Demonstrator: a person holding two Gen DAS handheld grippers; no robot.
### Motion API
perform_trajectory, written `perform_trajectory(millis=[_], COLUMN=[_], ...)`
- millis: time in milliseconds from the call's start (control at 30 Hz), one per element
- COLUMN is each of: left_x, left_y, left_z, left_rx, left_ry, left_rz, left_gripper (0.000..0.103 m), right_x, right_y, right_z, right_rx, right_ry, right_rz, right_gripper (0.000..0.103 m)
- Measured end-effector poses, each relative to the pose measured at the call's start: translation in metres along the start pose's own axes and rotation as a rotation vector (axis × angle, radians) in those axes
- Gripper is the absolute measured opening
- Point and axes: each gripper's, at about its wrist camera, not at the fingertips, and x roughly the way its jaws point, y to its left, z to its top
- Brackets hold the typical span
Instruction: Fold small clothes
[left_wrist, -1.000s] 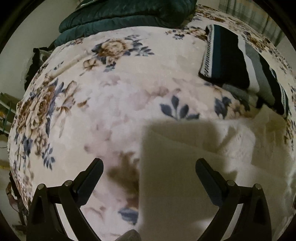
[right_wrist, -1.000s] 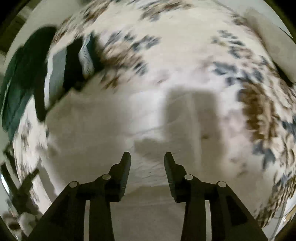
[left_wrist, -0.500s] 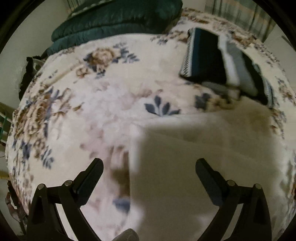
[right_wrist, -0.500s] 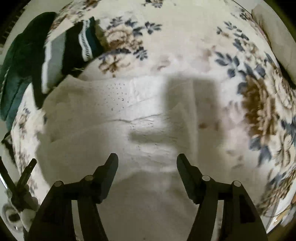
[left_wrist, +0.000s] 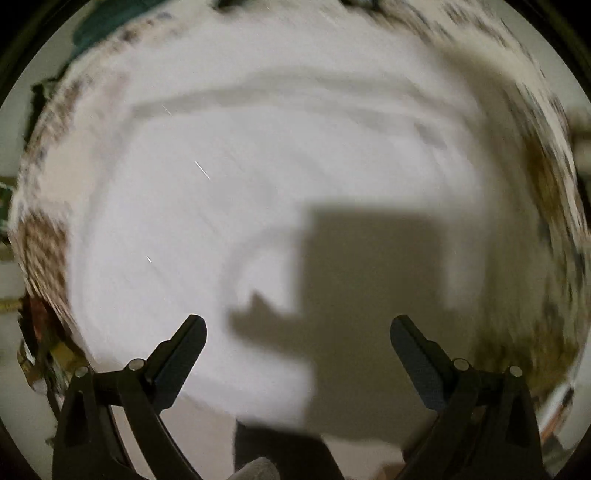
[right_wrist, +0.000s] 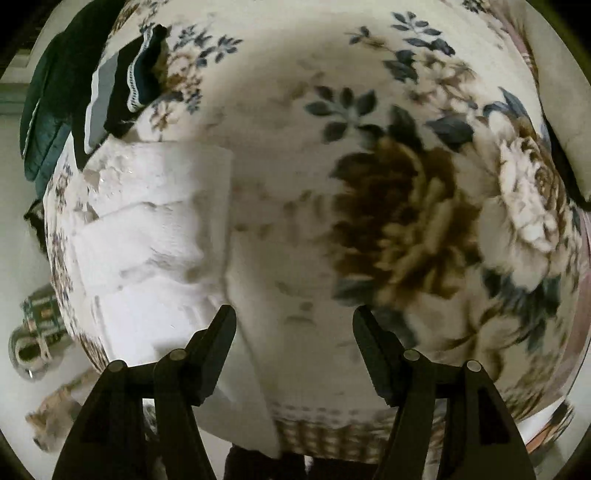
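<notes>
White knit garment (right_wrist: 147, 236) lies folded on floral bed cover (right_wrist: 406, 221), near striped dark clothes (right_wrist: 122, 85); left gripper (left_wrist: 298, 330) fingers spread wide, holding nothing, right gripper (right_wrist: 294, 321) same, left view blurred

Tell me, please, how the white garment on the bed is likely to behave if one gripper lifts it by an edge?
The white garment lies creased in soft layers, so it would probably droop limply. Its textured knit looks unlikely to slip, and lifting one edge may undo the fold.
</notes>
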Motion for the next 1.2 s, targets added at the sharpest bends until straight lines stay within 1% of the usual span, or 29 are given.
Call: perform_trajectory(millis=[33,133,233,300,333,367,400,433,467,533,633,667,700,733,767,867,900,1000,1033,1100,1200], left_x=[0.006,0.022,0.045,0.059,0.064,0.064,0.058,0.052,0.044,0.029,0.01,0.007,0.002,-0.005,-0.011,-0.029,-0.035,-0.052,-0.058,-0.067,-0.074], left_y=[-0.022,-0.069,-0.104,-0.117,-0.12,-0.118,-0.113,-0.108,-0.101,-0.088,-0.068,-0.063,-0.058,-0.051,-0.044,-0.017,-0.018,0.009,0.026,0.047,0.094], left_z=[-0.021,-0.056,-0.069,-0.068,-0.066,-0.063,-0.059,-0.057,-0.054,-0.052,-0.052,-0.05,-0.05,-0.05,-0.048,-0.042,-0.049,-0.048,-0.044,-0.041,-0.034], left_rx=[0.009,0.049,0.089,0.109,0.112,0.093,0.06,0.033,0.0,-0.038,-0.085,-0.093,-0.102,-0.117,-0.131,-0.167,-0.179,-0.237,-0.269,-0.323,-0.41], left_ry=[0.023,0.058,0.052,0.037,0.026,0.007,-0.022,-0.042,-0.058,-0.087,-0.108,-0.112,-0.116,-0.12,-0.124,-0.143,-0.151,-0.183,-0.196,-0.206,-0.226], left_rz=[-0.017,-0.026,0.013,0.053,0.075,0.074,0.078,0.072,0.046,0.04,0.022,0.019,0.017,0.008,-0.003,-0.023,-0.026,-0.051,-0.068,-0.098,-0.144], left_gripper=[0.102,0.102,0.101,0.071,0.05,0.03,0.016,0.009,0.007,0.007,0.007,0.007,0.007,0.007,0.007,0.007,0.007,0.007,0.007,0.007,0.007], right_x=[0.0,0.005,0.015,0.026,0.033,0.04,0.045,0.053,0.061,0.073,0.099,0.105,0.111,0.114,0.116,0.106,0.097,0.071,0.059,0.039,0.015], right_y=[-0.008,-0.023,-0.022,-0.014,-0.01,-0.006,0.001,0.007,0.014,0.026,0.042,0.046,0.051,0.056,0.062,0.078,0.087,0.109,0.123,0.15,0.207], right_z=[0.004,0.018,0.03,0.04,0.047,0.057,0.062,0.073,0.084,0.103,0.127,0.131,0.134,0.135,0.135,0.132,0.131,0.127,0.126,0.124,0.125], right_rx=[-0.015,-0.034,-0.07,-0.086,-0.087,-0.088,-0.086,-0.084,-0.08,-0.072,-0.036,-0.023,-0.013,-0.01,-0.016,-0.01,-0.011,-0.036,-0.055,-0.086,-0.14], right_ry=[0.01,0.041,0.058,0.068,0.074,0.078,0.078,0.08,0.078,0.08,0.12,0.131,0.144,0.149,0.157,0.133,0.121,0.097,0.084,0.063,0.04], right_rz=[-0.001,0.03,0.062,0.084,0.11,0.144,0.165,0.198,0.223,0.272,0.315,0.325,0.338,0.346,0.335,0.313,0.301,0.296,0.287,0.28,0.256], right_gripper=[0.068,0.068,0.068,0.068,0.068,0.068,0.068,0.068,0.068,0.068,0.068,0.063,0.044,0.031,0.009,0.009,0.009,0.008,0.008,0.008,0.008])
